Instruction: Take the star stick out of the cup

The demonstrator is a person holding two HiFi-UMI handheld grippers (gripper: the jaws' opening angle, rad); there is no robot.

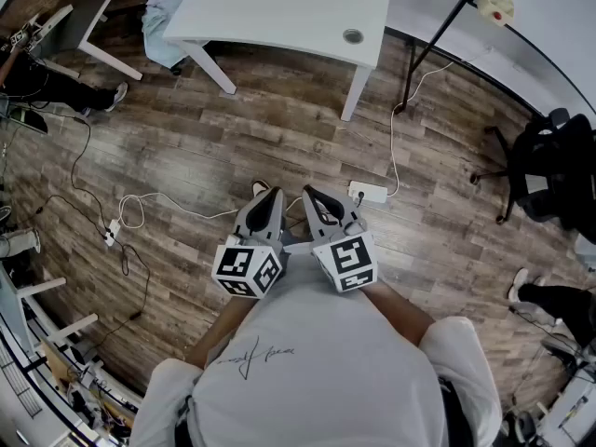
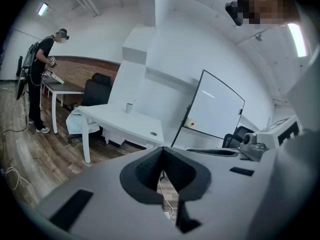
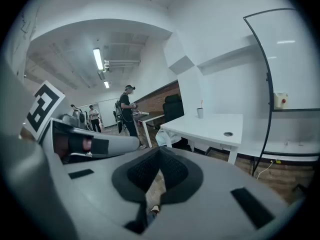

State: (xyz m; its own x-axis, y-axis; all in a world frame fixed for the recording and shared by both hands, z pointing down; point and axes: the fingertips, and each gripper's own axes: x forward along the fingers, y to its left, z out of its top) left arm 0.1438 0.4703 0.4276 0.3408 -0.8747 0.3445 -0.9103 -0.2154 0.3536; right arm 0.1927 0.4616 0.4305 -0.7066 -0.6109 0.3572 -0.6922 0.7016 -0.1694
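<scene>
A small white cup [image 2: 129, 107] with a thin stick poking out of it stands on the far side of a white table [image 2: 120, 121]. In the right gripper view the same cup [image 3: 200, 112] stands on the table [image 3: 215, 126], its stick tipped in red. The head view does not show the cup. Both grippers hang close to my body over the wooden floor, well short of the table. My left gripper [image 1: 267, 198] [image 2: 161, 156] is shut and holds nothing. My right gripper [image 1: 314, 196] [image 3: 159, 154] is also shut and holds nothing.
The white table [image 1: 279, 7] stands ahead of me. A power strip [image 1: 368, 192] and cables lie on the floor by the grippers. A whiteboard stand [image 1: 438, 35] and a black office chair [image 1: 549, 166] are to the right. A person [image 2: 42, 79] stands at a far desk.
</scene>
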